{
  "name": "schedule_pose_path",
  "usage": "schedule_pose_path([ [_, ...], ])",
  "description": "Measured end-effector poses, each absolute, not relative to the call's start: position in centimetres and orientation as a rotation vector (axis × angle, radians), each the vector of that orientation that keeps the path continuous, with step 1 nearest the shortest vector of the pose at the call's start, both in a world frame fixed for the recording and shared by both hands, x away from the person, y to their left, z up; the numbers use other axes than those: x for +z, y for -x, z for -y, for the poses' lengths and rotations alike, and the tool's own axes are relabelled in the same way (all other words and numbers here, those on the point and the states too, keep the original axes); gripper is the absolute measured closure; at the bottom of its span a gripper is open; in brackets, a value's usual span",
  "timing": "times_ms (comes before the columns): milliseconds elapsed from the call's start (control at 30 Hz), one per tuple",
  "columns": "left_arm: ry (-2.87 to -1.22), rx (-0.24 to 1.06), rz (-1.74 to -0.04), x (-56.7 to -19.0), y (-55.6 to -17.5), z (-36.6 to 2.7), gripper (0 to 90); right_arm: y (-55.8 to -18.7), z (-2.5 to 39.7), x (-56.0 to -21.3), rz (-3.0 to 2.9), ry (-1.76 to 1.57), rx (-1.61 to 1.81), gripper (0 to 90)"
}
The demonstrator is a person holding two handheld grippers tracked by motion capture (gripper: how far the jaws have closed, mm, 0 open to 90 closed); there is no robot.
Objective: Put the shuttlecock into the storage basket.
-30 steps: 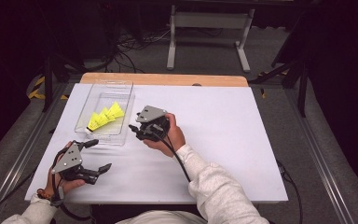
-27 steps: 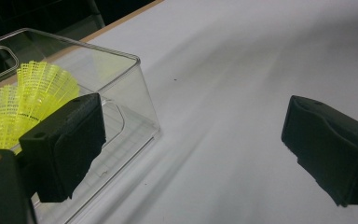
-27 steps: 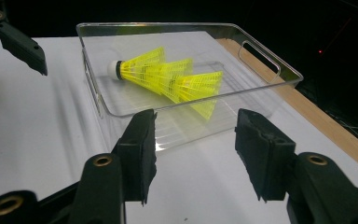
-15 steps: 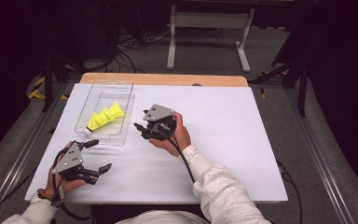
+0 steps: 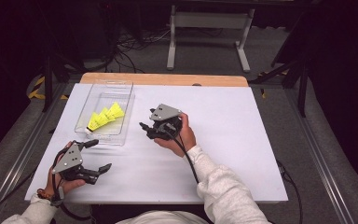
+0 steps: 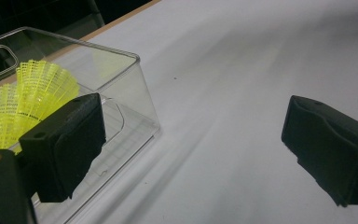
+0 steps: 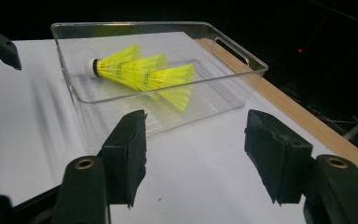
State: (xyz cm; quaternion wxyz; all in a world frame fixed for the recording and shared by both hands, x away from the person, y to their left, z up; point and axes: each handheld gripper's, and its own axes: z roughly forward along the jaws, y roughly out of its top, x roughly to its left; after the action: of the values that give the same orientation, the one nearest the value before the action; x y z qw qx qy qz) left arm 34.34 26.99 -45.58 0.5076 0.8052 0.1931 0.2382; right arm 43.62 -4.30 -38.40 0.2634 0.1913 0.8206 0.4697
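Note:
A clear plastic tray lies at the table's left rear with three yellow shuttlecocks nested in a row inside it. My left gripper rests near the front left corner, open and empty, just in front of the tray. In the left gripper view the gripper frames the tray's corner and a shuttlecock skirt. My right gripper is held at mid-table, right of the tray, open and empty. The right gripper view has the gripper facing the tray and shuttlecocks.
The white table top has a wooden strip along its far edge. A metal stand and cables lie on the floor beyond. Cables trail from both grippers toward the person.
The right gripper has drifted slightly to the right, away from the tray. The left gripper has stayed where it was.

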Motion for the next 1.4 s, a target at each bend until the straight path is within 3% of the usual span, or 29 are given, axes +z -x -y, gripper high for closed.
schedule_pose_path([
  [1400, -1.949, 0.569, -0.462, -45.6, -34.3, -26.9, 7.2, -41.4, 8.2, -39.6, -2.128, -0.478, 1.245, 15.2],
])
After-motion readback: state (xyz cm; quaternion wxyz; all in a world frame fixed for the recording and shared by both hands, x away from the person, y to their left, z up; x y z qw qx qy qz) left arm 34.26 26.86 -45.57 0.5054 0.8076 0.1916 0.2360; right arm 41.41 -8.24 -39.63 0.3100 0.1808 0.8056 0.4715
